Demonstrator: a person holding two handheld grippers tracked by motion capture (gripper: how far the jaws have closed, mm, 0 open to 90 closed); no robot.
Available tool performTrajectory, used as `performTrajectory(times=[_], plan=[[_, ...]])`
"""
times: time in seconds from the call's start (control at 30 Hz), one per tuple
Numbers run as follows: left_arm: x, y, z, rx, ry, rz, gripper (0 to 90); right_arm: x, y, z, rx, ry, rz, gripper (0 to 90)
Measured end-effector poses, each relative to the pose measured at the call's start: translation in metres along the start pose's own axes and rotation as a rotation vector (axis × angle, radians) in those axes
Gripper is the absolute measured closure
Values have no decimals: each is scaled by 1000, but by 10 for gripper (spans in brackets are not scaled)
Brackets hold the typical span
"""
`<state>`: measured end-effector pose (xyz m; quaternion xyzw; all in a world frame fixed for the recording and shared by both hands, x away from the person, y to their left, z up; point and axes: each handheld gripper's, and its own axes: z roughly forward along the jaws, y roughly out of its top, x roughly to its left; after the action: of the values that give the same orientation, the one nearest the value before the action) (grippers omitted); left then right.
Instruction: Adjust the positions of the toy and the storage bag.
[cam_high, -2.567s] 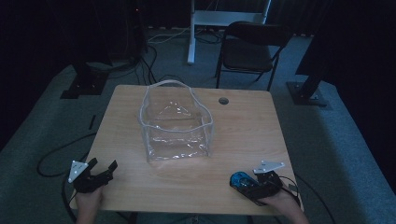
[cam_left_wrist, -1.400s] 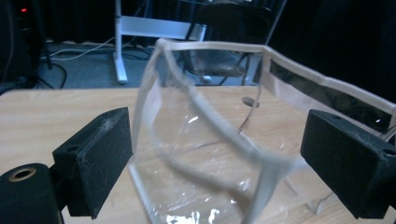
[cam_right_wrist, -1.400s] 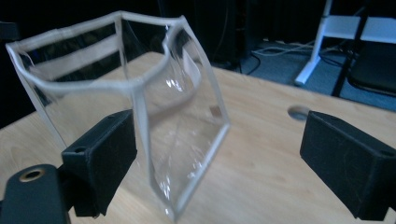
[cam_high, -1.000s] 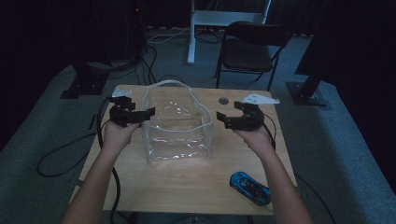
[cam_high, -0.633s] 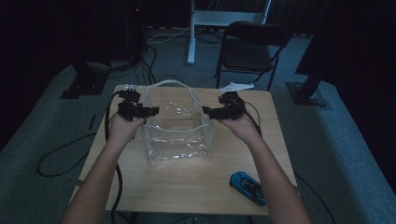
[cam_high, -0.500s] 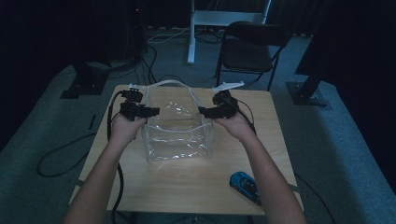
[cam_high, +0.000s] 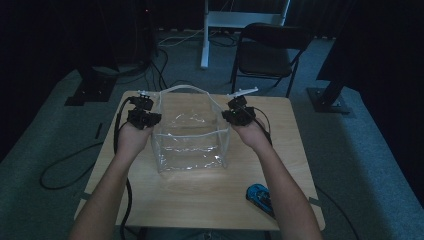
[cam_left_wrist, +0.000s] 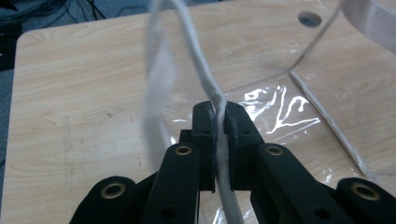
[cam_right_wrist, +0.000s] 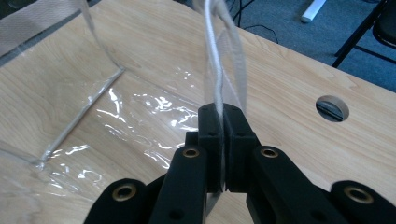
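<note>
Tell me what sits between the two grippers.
High view: the clear plastic bag stands between the left gripper and right gripper, each clamped on its rim.

A blue toy car (cam_high: 260, 196) lies near the table (cam_high: 200, 195) edge.

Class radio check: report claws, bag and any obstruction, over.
Left claw and right claw shut on clear bag rim, opposite sides. Bag upright on table. Blue toy car lies clear.
</note>
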<state>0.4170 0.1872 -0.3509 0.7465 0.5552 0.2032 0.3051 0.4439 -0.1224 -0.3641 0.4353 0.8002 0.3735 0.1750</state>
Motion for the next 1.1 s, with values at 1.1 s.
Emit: performTrajectory(times=[1.1], plan=[[-212, 25, 16, -51, -282, 314, 841, -134, -113, -156, -112, -202, 180, 872]])
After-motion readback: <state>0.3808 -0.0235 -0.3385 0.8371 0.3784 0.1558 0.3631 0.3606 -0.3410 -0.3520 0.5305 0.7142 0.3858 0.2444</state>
